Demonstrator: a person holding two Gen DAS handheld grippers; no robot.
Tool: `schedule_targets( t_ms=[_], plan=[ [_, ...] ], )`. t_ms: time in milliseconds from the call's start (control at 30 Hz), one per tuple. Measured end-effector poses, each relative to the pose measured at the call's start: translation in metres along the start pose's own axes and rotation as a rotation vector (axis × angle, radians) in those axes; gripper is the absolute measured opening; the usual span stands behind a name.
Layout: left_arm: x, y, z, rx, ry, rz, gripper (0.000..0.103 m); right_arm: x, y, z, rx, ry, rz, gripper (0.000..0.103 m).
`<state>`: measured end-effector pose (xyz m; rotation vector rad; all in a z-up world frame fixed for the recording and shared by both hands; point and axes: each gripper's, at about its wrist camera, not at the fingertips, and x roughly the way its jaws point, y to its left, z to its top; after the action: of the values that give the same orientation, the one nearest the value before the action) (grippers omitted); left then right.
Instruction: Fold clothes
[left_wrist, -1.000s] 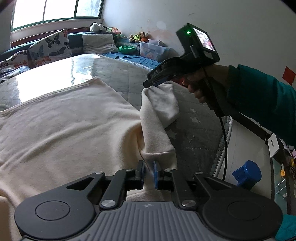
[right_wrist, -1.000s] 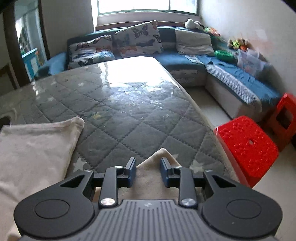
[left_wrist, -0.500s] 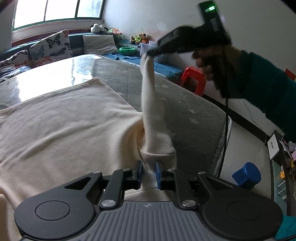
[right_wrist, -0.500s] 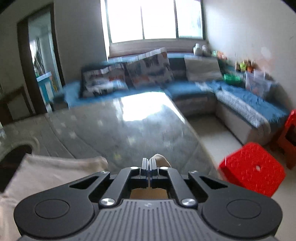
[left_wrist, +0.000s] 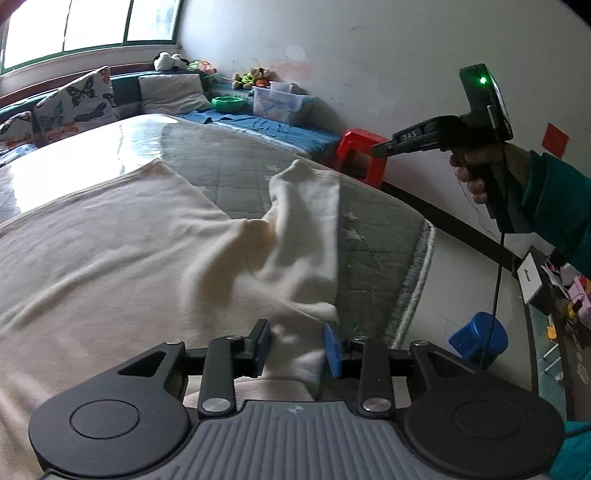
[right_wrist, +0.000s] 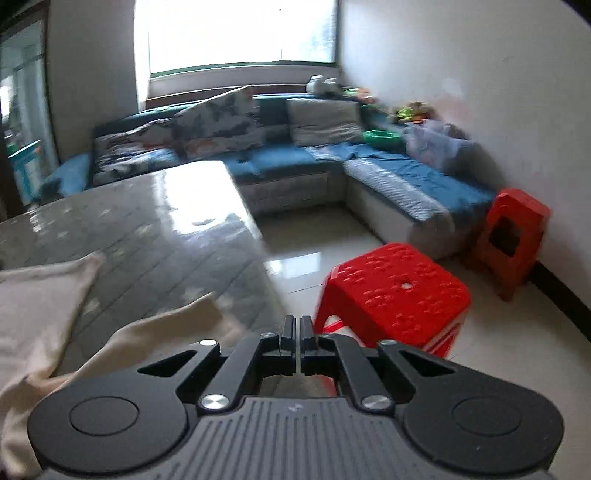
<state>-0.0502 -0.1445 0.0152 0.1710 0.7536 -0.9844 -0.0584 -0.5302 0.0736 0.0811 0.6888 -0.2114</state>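
A cream garment (left_wrist: 110, 251) lies spread on the grey quilted table (left_wrist: 376, 236). Its sleeve (left_wrist: 306, 229) lies loose, stretched toward the table's right edge. My left gripper (left_wrist: 297, 349) is open, its blue pads either side of the sleeve's near end. My right gripper (left_wrist: 376, 149) is up in the air past the table's right edge, clear of the cloth. In the right wrist view the right gripper (right_wrist: 297, 332) is shut and empty, with the garment (right_wrist: 40, 295) below to the left.
A red stool (right_wrist: 395, 295) stands on the floor right of the table, a second red stool (right_wrist: 513, 236) by the wall. A blue sofa (right_wrist: 280, 162) with cushions runs along the far side. A blue container (left_wrist: 476, 339) sits on the floor.
The right gripper let go of the sleeve and swung out to the right. The sleeve dropped onto the table. The left gripper opened.
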Motion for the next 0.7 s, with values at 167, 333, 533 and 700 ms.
schedule_targets(
  t_ms=[167,333,533,700],
  plan=[
    [-0.002,-0.001,0.001,-0.008,0.003,0.011,0.039,0.018,0.040,-0.002,-0.073,0.025,0.120,0.015],
    [-0.017,0.011,0.006,-0.033,-0.033,0.056,0.042,0.055,0.060,-0.001,-0.059,0.078,0.158,0.018],
    [-0.030,0.043,0.012,-0.113,-0.077,0.152,0.044,0.056,0.050,-0.013,-0.099,0.124,0.049,0.025],
    [-0.037,0.075,0.010,-0.200,-0.086,0.249,0.044,0.046,0.041,-0.019,-0.107,0.157,-0.039,0.036]
  ],
)
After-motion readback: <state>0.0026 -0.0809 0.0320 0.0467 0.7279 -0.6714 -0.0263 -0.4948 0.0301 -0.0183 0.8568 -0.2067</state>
